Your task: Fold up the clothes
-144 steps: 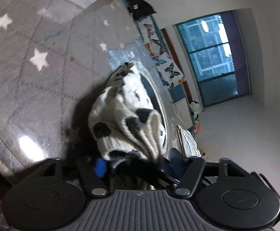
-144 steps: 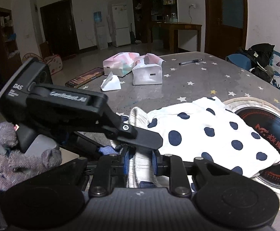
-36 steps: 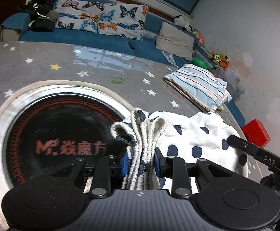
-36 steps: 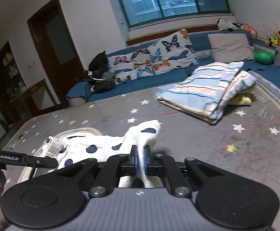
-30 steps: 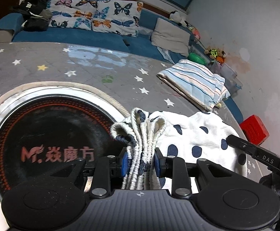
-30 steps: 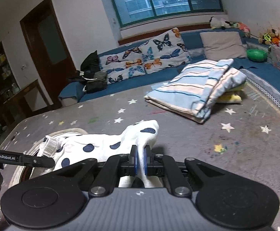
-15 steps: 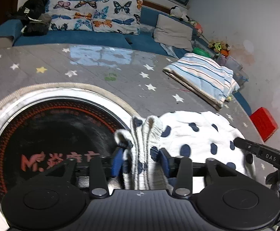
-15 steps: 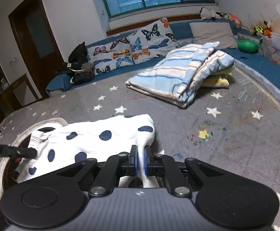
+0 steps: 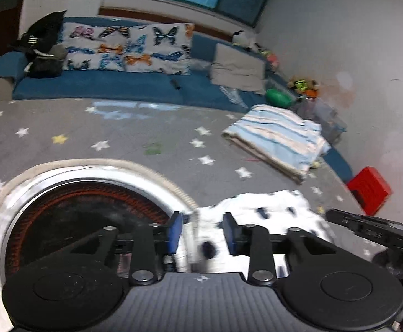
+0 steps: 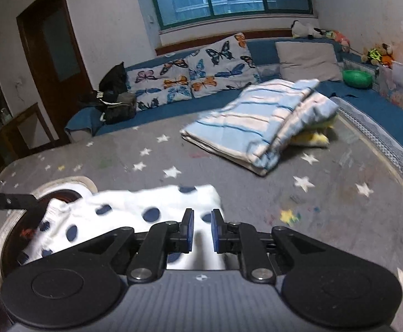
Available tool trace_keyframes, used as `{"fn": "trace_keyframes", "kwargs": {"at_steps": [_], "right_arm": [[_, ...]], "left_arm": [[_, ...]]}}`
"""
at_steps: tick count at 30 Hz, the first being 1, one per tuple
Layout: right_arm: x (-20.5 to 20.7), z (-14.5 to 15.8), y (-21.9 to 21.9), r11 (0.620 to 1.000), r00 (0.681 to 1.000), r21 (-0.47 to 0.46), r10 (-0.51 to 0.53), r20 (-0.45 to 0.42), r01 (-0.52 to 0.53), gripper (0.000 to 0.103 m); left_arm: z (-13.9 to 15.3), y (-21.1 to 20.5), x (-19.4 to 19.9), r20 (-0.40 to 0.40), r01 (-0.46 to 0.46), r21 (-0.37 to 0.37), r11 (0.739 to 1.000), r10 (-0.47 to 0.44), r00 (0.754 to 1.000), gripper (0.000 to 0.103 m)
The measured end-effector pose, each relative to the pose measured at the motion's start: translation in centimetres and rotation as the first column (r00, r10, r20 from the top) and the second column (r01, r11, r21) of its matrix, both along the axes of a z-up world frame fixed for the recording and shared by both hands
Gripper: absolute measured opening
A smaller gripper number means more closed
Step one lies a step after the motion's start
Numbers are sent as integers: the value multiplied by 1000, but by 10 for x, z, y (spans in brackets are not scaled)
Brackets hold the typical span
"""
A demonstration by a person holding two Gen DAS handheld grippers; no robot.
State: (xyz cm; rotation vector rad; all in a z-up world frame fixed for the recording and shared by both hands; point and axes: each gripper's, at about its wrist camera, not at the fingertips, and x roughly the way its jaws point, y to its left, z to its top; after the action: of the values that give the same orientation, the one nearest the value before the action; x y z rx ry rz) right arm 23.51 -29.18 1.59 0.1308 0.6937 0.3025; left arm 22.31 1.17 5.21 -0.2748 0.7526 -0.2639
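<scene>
Left gripper is closing, its blue pads apart, with the ribbed edge of the polka-dot garment between them but not pinched. That white, navy-spotted garment lies flat on the star-patterned table cover, its left end over the round inset burner. Right gripper is opening above the garment's right corner, pads clear of the cloth. Farther right sits a folded striped cloth.
</scene>
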Motion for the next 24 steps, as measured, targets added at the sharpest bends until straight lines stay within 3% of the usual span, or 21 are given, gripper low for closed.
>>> {"fn": "trace_keyframes", "kwargs": {"at_steps": [8,18,24], "right_arm": [[30,-12,28,999,998,8,52,-44,-52,13],[52,-33,43,999,994,4,55,-90,-54,16],[38,-21,41,997,995,-5,75,-71,-75,19]], "left_arm": [[-8,-25,12,16,106,-18,994,-106,994,23],[-38,-19,30,-60,91,-20,996,-92,994,22],[-31,-16,21,-45,86,-40,996,-87,995,21]]}}
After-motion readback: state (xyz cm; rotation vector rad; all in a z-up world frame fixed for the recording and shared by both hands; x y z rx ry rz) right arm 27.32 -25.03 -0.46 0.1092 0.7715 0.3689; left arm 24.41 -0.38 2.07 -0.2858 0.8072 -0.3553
